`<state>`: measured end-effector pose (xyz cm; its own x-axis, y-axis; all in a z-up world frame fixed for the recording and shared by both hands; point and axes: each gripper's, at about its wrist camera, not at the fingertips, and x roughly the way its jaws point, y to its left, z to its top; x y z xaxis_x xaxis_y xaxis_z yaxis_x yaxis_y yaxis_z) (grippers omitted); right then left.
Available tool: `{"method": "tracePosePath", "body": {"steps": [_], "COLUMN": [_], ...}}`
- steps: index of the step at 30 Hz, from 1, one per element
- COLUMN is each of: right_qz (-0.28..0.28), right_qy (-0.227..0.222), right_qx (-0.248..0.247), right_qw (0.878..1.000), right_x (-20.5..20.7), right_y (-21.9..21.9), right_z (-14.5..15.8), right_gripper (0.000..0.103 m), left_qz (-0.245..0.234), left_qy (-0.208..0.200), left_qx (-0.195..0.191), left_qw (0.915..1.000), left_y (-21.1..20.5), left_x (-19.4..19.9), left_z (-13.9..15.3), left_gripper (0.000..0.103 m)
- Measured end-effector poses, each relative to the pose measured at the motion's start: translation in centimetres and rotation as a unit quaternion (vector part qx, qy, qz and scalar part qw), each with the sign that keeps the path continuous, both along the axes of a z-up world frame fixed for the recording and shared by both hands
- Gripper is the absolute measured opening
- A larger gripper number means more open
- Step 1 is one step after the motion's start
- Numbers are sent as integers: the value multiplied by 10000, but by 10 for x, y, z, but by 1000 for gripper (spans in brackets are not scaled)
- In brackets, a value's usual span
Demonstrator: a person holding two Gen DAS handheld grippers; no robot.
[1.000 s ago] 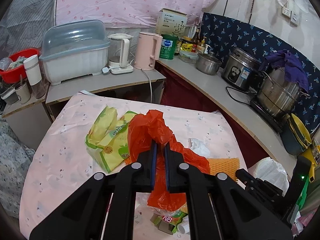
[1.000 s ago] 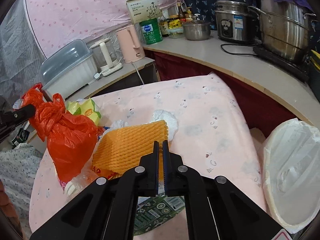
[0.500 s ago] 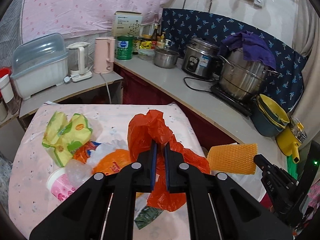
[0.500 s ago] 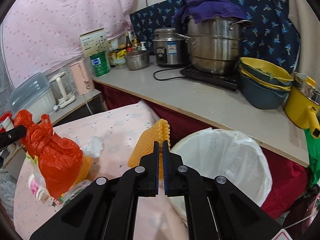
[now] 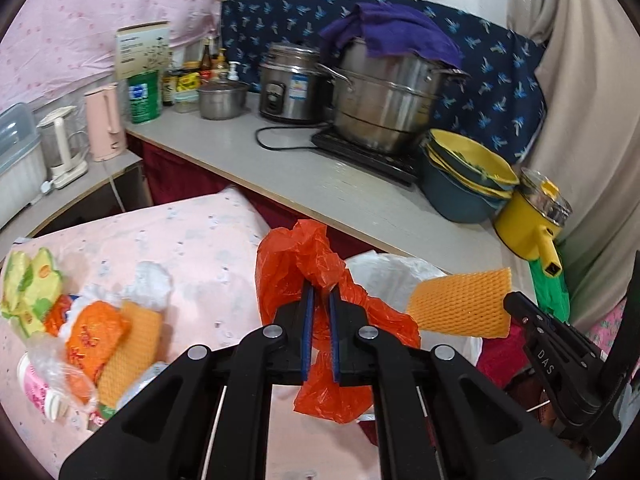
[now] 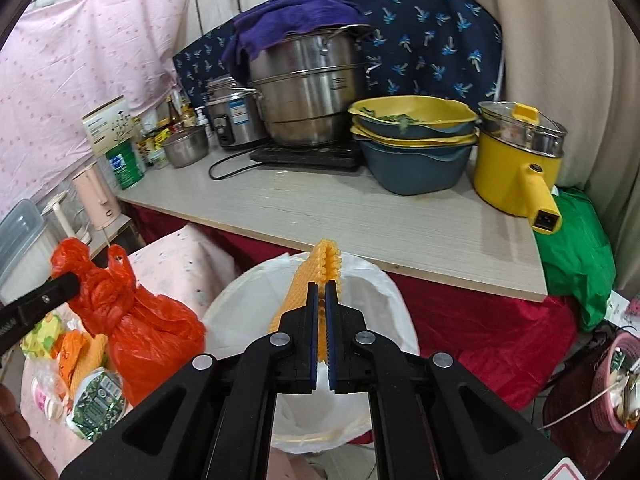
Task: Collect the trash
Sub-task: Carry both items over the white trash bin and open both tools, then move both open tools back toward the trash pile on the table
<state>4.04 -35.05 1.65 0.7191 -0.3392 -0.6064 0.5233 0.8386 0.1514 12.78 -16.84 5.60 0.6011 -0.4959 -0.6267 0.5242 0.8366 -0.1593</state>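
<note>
Trash (image 5: 96, 332) lies on the pink table (image 5: 200, 240) at lower left, while the left gripper (image 5: 320, 300) pinches an orange bag (image 5: 320, 272) and the right gripper (image 6: 321, 292) pinches yellow foam net (image 6: 316, 276) over the white bin (image 6: 376, 304) below the long counter (image 6: 360, 216).

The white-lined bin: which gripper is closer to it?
Right. The right gripper, clamping orange foam netting, hangs over the white-lined bin; the left gripper, holding the red bag, is beside it.
</note>
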Motion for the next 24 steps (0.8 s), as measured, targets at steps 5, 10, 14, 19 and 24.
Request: {"method": "tracePosePath", "body": {"steps": [5, 10, 14, 19, 24], "right_qz": [-112, -145, -116, -32, 34], "right_qy": [28, 41, 48, 33, -3], "right_qx": [79, 138, 145, 167, 184], "right_qw": [9999, 9998, 9998, 9999, 9998], "right_x": [-8, -10, -8, -2, 3], "right_y": [-13, -21, -20, -15, -8], "right_z": [-7, -12, -13, -14, -13], "right_gripper": [4, 4, 6, 6, 17], "left_qz": [-203, -338, -309, -281, -217], "left_qy": [54, 101, 146, 97, 25], "left_qx": [56, 70, 43, 13, 83], "left_qw": [9998, 9994, 9994, 9996, 9997], "left_y": [-32, -50, -55, -53, -48], "left_x": [-1, 2, 5, 5, 5], "left_z": [-13, -22, -27, -28, -26], "left_gripper": [7, 10, 20, 40, 48]}}
